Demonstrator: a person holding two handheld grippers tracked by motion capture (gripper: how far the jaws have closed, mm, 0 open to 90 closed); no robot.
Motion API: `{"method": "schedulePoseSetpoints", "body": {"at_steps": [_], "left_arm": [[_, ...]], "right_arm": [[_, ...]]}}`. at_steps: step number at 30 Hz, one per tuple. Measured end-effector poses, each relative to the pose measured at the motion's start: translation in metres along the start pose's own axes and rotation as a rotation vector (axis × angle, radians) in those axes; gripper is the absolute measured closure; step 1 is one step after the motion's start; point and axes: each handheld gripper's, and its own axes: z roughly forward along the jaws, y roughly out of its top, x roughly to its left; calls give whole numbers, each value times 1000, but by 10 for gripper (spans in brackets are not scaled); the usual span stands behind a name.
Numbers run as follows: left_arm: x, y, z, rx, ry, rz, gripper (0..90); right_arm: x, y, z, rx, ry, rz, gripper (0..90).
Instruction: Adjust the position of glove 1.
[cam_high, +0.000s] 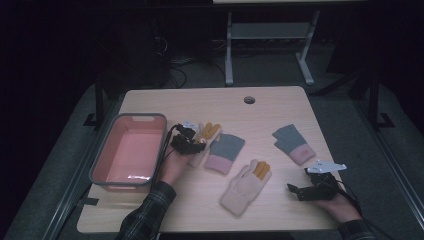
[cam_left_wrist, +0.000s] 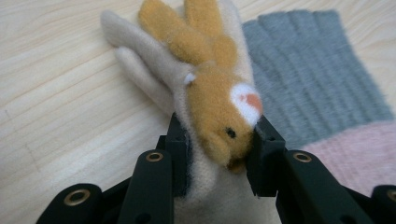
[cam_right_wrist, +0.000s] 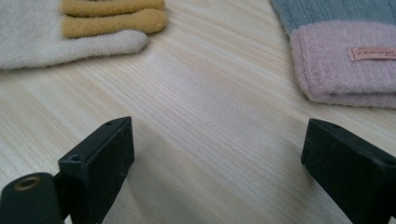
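Observation:
A cream glove with an orange animal face (cam_left_wrist: 219, 109) lies between the jaws of my left gripper (cam_left_wrist: 217, 151), which is shut on it; in the high view that glove (cam_high: 206, 134) sits just right of the pink basin (cam_high: 129, 151), under the left gripper (cam_high: 192, 145). A grey-and-pink mitten (cam_high: 226, 152) (cam_left_wrist: 317, 88) lies beside it. A second cream glove (cam_high: 246, 186) (cam_right_wrist: 70, 32) lies at the table's front centre. Another grey-and-pink mitten (cam_high: 294, 142) (cam_right_wrist: 345, 51) lies to the right. My right gripper (cam_high: 295, 189) (cam_right_wrist: 217, 163) stands open just above bare wood near the front right edge.
The wooden table (cam_high: 260, 112) has a round cable hole (cam_high: 249, 99) at the back. The pink basin with a grey rim stands at the left edge. Desk legs and cables sit on the dark floor beyond.

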Motion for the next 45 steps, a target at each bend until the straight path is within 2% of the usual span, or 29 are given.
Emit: {"method": "schedulePoseSetpoints", "body": {"at_steps": [5,9,11,13,17,18,19,20,27,28,30,33,35,37,38,41,45], "left_arm": [[-6,6,-13,-21,-30,21,656],[-11,7,-19,-33,-63,16,656],[-18,10,-26,-44,-93,23,656],[-21,10,-27,-47,-99,21,656],[-34,14,-34,-67,-142,17,655],[-36,14,-35,-64,-149,24,655],[-44,15,-37,-70,-167,32,655],[-44,15,-37,-70,-167,32,655],[-70,13,-39,-55,-231,63,654],[-78,12,-38,-53,-245,72,654],[-81,11,-38,-43,-249,87,654],[-97,8,-35,-31,-273,95,654],[-100,7,-35,-27,-277,100,654],[-112,4,-33,-14,-289,115,654],[-112,4,-33,-14,-289,115,654],[-126,0,-31,1,-298,133,654],[-137,-3,-27,18,-301,143,653]], "right_arm": [[0,0,0,0,0,0,89],[0,0,0,0,0,0,89],[0,0,0,0,0,0,89],[0,0,0,0,0,0,90],[0,0,0,0,0,-1,90],[0,0,0,0,0,-1,90],[0,0,0,0,0,-1,89],[0,0,0,0,0,-1,89],[0,0,0,0,0,-2,89],[0,0,0,0,0,-3,89],[0,0,0,0,0,-3,90],[0,0,0,0,0,-3,90],[0,0,0,0,0,-2,90],[0,0,0,0,0,-2,90],[0,0,0,0,0,-1,89],[0,0,0,-1,-1,-2,90],[0,0,0,0,0,-1,89]]}}
